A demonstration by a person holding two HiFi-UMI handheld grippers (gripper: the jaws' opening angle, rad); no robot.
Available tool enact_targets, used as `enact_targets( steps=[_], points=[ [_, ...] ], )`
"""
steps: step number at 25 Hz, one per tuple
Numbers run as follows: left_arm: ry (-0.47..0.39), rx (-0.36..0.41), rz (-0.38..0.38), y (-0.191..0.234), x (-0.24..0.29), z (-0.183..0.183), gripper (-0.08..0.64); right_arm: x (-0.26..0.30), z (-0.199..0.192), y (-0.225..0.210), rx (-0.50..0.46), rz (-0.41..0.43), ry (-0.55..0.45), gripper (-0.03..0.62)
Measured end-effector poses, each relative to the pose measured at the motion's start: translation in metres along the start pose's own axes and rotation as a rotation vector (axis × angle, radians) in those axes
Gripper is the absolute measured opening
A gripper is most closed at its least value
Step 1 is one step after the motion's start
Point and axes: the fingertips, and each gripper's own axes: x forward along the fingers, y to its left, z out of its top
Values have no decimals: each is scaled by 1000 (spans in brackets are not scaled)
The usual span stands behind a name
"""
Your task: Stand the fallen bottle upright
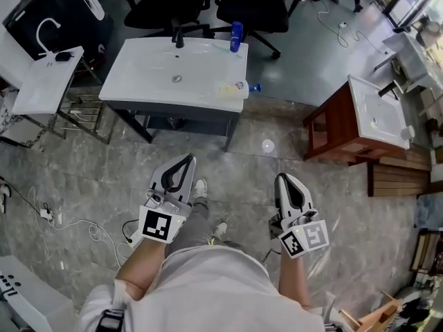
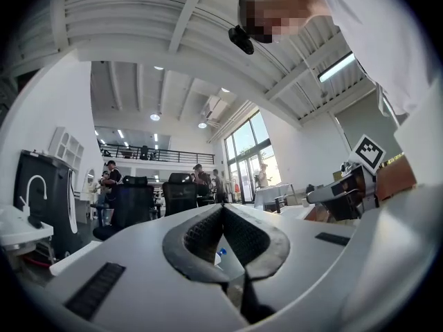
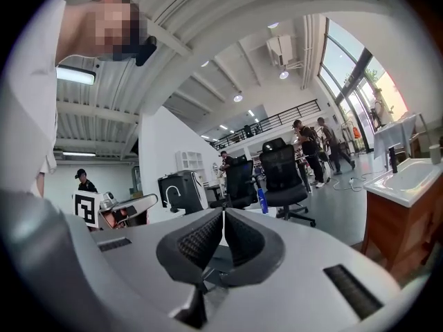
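Bottle (image 1: 232, 87) lies on its side at the front right corner of the washbasin top (image 1: 138, 75), cap pointing right. Left gripper (image 1: 188, 160) and right gripper (image 1: 282, 178) both clenched, empty, well apart from it. I'd open one early, come in level, clamp mid-body, then tip it upright.

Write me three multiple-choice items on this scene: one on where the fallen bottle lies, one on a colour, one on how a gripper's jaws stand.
1. Where does the fallen bottle lie?
A. on the floor
B. at the near right corner of the white sink
C. on a chair seat

2. What colour is the upright bottle at the sink's far edge?
A. red
B. blue
C. green

3. How do the jaws of the right gripper stand?
A. together, empty
B. closed on a bottle
C. wide apart

Answers:
1 B, it lies on its side at that rim.
2 B, its body is blue.
3 A, the pads meet with nothing between.
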Motion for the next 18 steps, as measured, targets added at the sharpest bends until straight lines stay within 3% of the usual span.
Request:
enact_targets(
  steps=[9,18],
  points=[
    [15,-27,-26,75,83,-20,18,107,10,-29,8,-18,37,38],
    [-5,-61,-43,163,143,-30,18,227,32,-18,-30,24,45,38]
  ],
)
